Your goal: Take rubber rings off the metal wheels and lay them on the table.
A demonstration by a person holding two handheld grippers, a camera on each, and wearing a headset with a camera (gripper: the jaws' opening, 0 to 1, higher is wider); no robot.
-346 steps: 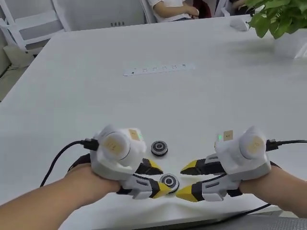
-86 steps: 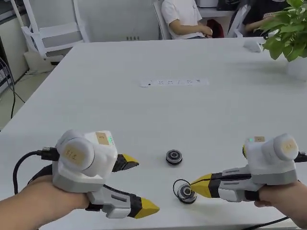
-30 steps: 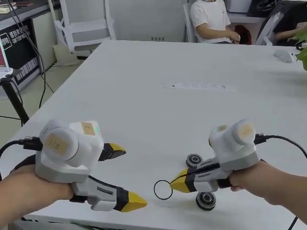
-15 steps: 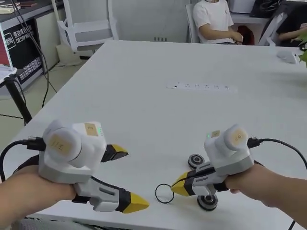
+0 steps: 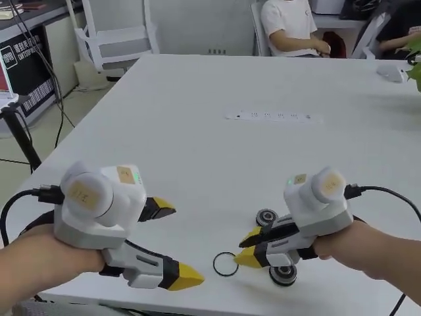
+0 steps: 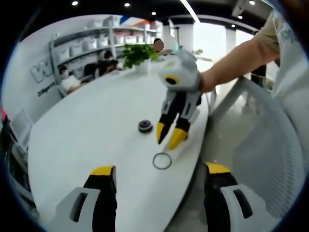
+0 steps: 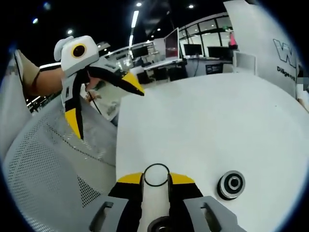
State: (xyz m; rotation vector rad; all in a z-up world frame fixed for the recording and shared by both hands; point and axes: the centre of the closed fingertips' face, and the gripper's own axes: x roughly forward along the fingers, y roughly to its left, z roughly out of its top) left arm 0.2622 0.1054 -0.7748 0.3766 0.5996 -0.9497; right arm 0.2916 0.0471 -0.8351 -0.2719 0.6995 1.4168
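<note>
Lying flat on the white tabletop [image 5: 197, 118], close to its near edge, a black rubber ring [image 5: 225, 264] is sitting free just left of the right gripper [image 5: 247, 246]. That gripper's jaws are standing slightly parted and gripping nothing, with the tips pointing left at the ring. In the right gripper view the ring is showing just ahead of the two yellow tips. One metal wheel [image 5: 266, 217] is resting just on the far side of the right gripper. A second wheel [image 5: 283, 275] is sitting partly hidden under it on the near side. Cannot tell whether either wheel is carrying a ring. The left gripper [image 5: 177, 242] is hovering left of the ring and apart from it, jaws spread wide and holding nothing. A black cable [image 5: 23, 197] is trailing off it to the left. Far across the tabletop a white power strip [image 5: 273, 117] is lying flat. A green plant [image 5: 416, 69] is poking in at the far right. Beyond the far edge a person [image 5: 289, 26] in a white top is sitting, and a white chair frame [image 5: 112, 46] is standing on the floor at far left. Wall shelves [image 6: 82, 48] are showing in the left gripper view.
</note>
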